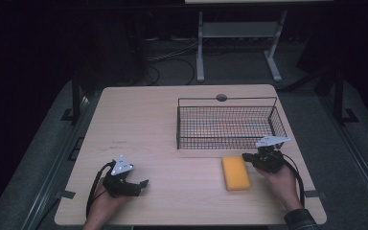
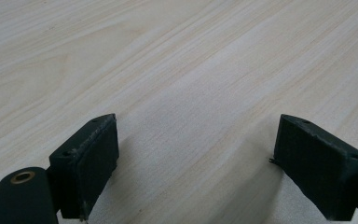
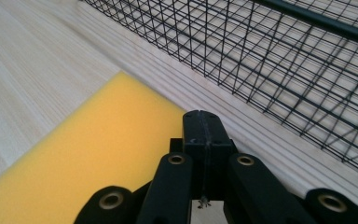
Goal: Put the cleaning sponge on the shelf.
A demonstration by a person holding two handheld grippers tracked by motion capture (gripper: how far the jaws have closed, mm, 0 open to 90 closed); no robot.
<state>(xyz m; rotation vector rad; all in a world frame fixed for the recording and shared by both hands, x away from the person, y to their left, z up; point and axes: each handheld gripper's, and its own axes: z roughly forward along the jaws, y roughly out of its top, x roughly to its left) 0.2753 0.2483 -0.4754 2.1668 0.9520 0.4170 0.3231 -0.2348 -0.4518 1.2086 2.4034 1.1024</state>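
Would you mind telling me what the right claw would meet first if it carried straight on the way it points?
Probably the flat yellow sponge: the shut right claw points over its corner near the black wire basket, though its height above is unclear.

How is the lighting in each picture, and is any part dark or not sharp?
High view: the table is lit, the room behind it nearly black. Left gripper view: soft even light, with faint shadows beside the open left tool. Right gripper view: the yellow sponge looks slightly soft, the wire basket sharp.
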